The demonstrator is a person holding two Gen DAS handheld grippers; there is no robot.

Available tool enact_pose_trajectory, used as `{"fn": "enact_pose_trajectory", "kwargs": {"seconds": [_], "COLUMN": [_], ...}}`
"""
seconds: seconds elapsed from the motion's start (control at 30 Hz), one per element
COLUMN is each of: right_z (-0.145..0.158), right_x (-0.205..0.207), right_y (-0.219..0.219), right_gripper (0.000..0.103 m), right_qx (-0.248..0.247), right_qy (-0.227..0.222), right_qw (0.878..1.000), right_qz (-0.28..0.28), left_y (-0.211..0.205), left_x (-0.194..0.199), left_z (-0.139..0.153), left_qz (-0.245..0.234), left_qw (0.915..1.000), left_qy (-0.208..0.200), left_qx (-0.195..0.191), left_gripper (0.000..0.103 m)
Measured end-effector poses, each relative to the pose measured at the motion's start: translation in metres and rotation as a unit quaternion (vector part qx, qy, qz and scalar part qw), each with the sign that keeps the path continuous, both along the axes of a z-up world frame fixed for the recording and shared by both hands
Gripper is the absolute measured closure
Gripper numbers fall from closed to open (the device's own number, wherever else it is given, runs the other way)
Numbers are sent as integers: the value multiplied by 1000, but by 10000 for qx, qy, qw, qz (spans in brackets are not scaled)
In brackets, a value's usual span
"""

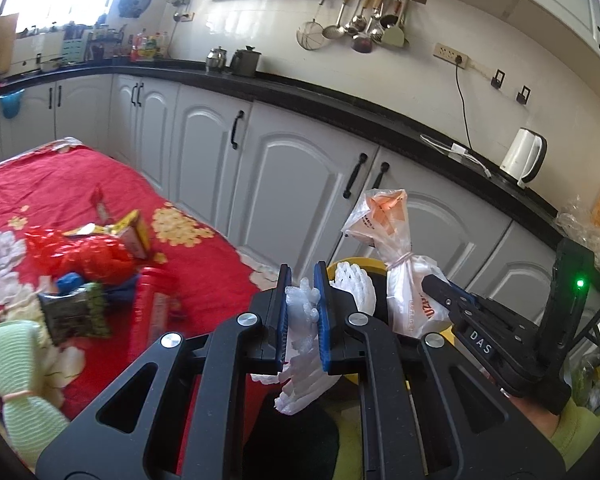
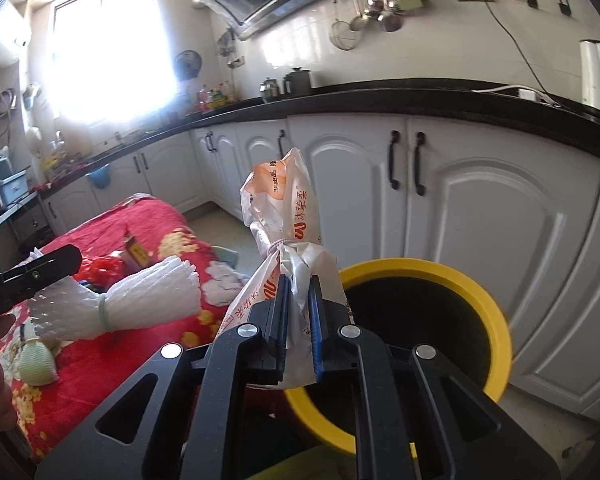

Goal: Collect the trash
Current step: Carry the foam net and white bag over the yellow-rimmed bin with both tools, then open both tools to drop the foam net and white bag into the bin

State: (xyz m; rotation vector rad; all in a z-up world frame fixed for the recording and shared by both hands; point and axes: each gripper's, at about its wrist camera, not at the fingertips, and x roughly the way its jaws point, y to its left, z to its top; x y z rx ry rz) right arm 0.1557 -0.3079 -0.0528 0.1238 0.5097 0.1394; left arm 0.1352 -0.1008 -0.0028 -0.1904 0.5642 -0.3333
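Note:
My left gripper (image 1: pixel 303 276) is shut on a white foam net sleeve (image 1: pixel 300 344), which hangs crumpled between the blue pads. In the right wrist view the same foam sleeve (image 2: pixel 148 300) sticks out from the left gripper (image 2: pixel 74 258) above the red table. My right gripper (image 2: pixel 299 284) is shut on a white and orange plastic bag (image 2: pixel 284 208) tied with a band, held beside the rim of a yellow-rimmed black bin (image 2: pixel 480 292). The left wrist view shows that bag (image 1: pixel 396 240) in the right gripper (image 1: pixel 430 282), with the bin rim (image 1: pixel 374 265) behind both loads.
A table with a red floral cloth (image 1: pixel 60 184) carries a red plastic bag (image 1: pixel 76 252), small boxes (image 1: pixel 136 232), a red packet (image 1: pixel 156 304) and a green foam sleeve (image 1: pixel 16 352). White cabinets (image 2: pixel 480 208) under a black counter stand behind the bin, with a kettle (image 1: pixel 524 156) on top.

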Motion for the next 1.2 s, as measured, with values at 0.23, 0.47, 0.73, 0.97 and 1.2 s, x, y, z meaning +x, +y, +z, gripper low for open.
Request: {"fn": "enact_pose_trajectory", "kwargs": {"seconds": [0.23,0.47,0.73,0.97,1.2], "right_z": [-8,-21,-33,-44,-56], "right_x": [-1,-1,2,6,11], "right_y": [-29,-55,-79,-91,-96], "right_gripper": [93,93,93,93,90], "right_qx": [10,14,109,165,235], "right_qy": [100,242,392,554,680], "right_qw": [9994,9976,9952,9933,9923], "right_qz": [-336,-652,-893,-1001,-1009], "left_y": [-30,-60,-90,-107,-115], "left_x": [17,31,44,54,62], "left_z": [-10,-19,-32,-47,-61], "left_qz": [-173,-372,-562,-669,-679], "left_qw": [9998,9991,9977,9963,9953], "left_qy": [94,177,297,451,580], "left_qx": [68,138,214,298,362], "left_gripper": [96,96,96,95,94]}}
